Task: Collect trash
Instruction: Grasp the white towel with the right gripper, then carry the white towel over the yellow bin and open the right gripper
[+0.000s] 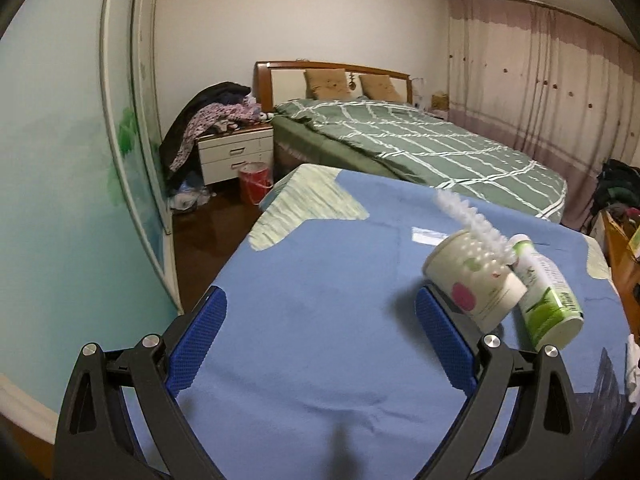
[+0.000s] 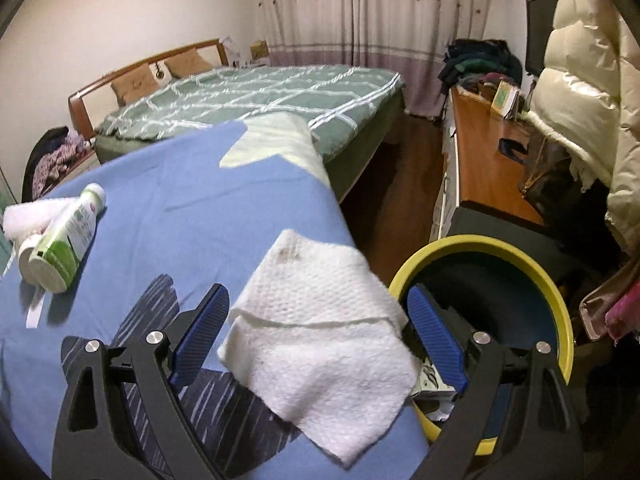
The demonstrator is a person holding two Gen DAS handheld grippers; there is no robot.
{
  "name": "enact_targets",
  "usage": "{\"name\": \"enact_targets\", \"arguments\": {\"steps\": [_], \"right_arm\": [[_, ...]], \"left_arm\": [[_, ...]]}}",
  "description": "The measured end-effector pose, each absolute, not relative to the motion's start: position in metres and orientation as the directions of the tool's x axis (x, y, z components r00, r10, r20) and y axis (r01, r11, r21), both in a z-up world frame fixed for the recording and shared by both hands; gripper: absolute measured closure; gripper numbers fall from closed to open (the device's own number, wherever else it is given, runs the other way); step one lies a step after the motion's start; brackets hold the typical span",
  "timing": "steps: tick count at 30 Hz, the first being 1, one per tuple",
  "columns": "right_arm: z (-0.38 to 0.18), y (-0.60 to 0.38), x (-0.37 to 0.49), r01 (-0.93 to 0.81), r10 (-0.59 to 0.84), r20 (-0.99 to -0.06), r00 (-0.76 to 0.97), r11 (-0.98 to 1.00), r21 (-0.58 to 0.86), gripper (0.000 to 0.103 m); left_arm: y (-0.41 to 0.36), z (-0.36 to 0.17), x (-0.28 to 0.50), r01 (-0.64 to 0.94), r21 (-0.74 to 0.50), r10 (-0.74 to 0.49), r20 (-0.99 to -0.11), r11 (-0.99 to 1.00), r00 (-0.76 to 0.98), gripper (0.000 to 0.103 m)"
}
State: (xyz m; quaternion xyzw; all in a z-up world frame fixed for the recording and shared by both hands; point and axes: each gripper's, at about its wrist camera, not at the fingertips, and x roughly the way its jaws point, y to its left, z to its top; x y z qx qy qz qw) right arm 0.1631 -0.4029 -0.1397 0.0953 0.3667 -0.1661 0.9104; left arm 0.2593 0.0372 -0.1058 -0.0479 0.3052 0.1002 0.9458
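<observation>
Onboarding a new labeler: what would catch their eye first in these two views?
Likely the white paper towel, draped over the blue cloth's edge between the right gripper's open jaws, with the yellow-rimmed bin just beside it. On the left wrist view, a tipped paper cup and a green-and-white bottle lie together just past the open left gripper.

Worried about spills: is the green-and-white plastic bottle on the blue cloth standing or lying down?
Lying down. The green-and-white plastic bottle rests on its side on the blue cloth.
</observation>
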Motion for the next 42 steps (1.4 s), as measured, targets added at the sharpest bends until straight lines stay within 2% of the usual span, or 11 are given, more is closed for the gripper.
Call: {"name": "enact_targets", "arguments": {"steps": [6,12,17,21,24,35,42], "right_arm": [[-0.149,-0.402,0.174,0.376,-0.232,-0.748,0.622,0.926,0.025,0.017],[-0.16,-0.409,0.18,0.376,-0.178,-0.792,0.584,0.924,0.069,0.03],[-0.159,-0.408,0.175,0.398,-0.203,-0.779,0.593,0.915,0.064,0.051],[-0.156,-0.411,0.171,0.407,-0.216,-0.767,0.605,0.911,0.065,0.082],[-0.153,-0.412,0.17,0.404,-0.215,-0.759,0.614,0.912,0.067,0.091],[-0.11,-0.417,0.141,0.394,-0.212,-0.668,0.713,0.91,0.132,0.093],[-0.084,-0.438,0.121,0.443,-0.279,-0.617,0.736,0.887,0.128,0.093]], "left_arm": [[0.046,-0.112,0.258,-0.237,-0.061,0.151,-0.611,0.97,0.777,0.008],[0.035,-0.108,0.25,-0.219,-0.059,0.139,-0.606,0.974,0.783,0.008],[0.03,-0.105,0.249,-0.208,-0.055,0.133,-0.605,0.977,0.785,0.008],[0.028,-0.104,0.248,-0.208,-0.057,0.131,-0.607,0.977,0.783,0.008],[0.026,-0.104,0.248,-0.206,-0.054,0.132,-0.608,0.977,0.783,0.008],[0.022,-0.104,0.248,-0.196,-0.046,0.127,-0.612,0.98,0.781,0.008],[0.022,-0.103,0.247,-0.193,-0.052,0.122,-0.61,0.98,0.783,0.008]]}}
